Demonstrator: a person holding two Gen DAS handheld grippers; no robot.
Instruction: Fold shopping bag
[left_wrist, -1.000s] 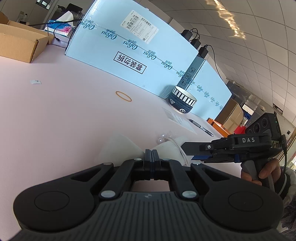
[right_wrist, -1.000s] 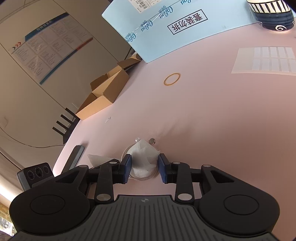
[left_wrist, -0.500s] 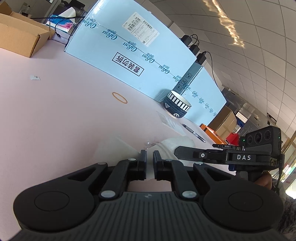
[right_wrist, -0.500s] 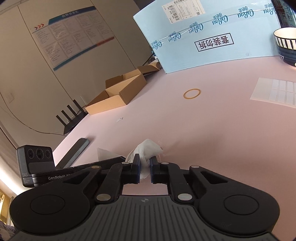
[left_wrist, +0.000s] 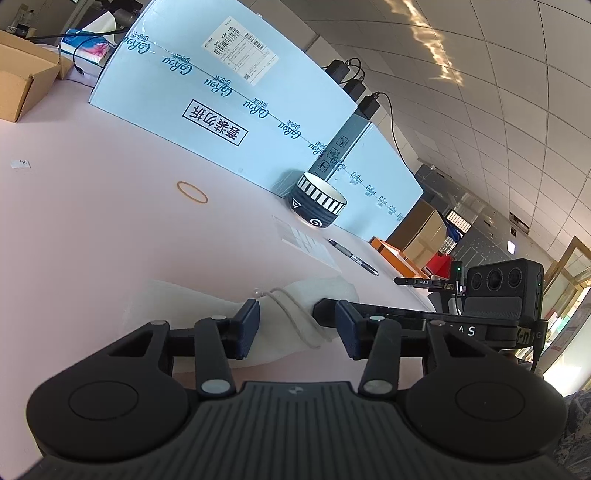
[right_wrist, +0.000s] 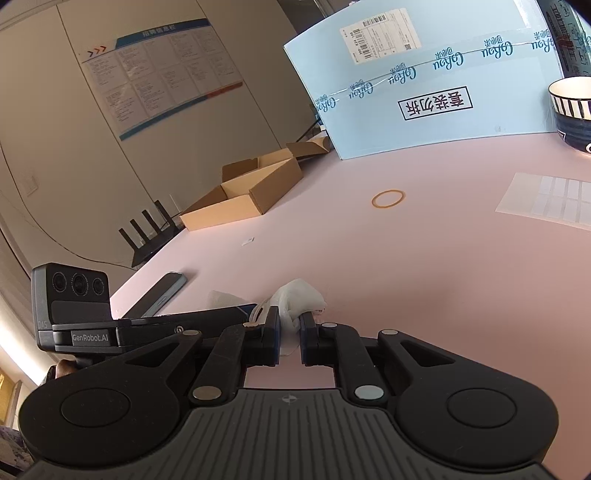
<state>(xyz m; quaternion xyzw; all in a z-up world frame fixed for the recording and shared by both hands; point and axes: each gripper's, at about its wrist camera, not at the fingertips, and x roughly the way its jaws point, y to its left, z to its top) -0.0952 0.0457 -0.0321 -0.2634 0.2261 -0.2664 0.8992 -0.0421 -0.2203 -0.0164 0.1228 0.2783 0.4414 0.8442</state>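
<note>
Jaws of the left gripper have just been opening and stand apart around the white bag, not pressing it. Right gripper pinches the crumpled, thin bag on the pink surface. Only its view shows a phone at nine o'clock.

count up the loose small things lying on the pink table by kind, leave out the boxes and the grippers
Bag: 1
Bowl: 1
Pen: 1
Rubber band: 1
Phone: 1
Label sheet: 1
Paper scrap: 1
Total: 7
</note>
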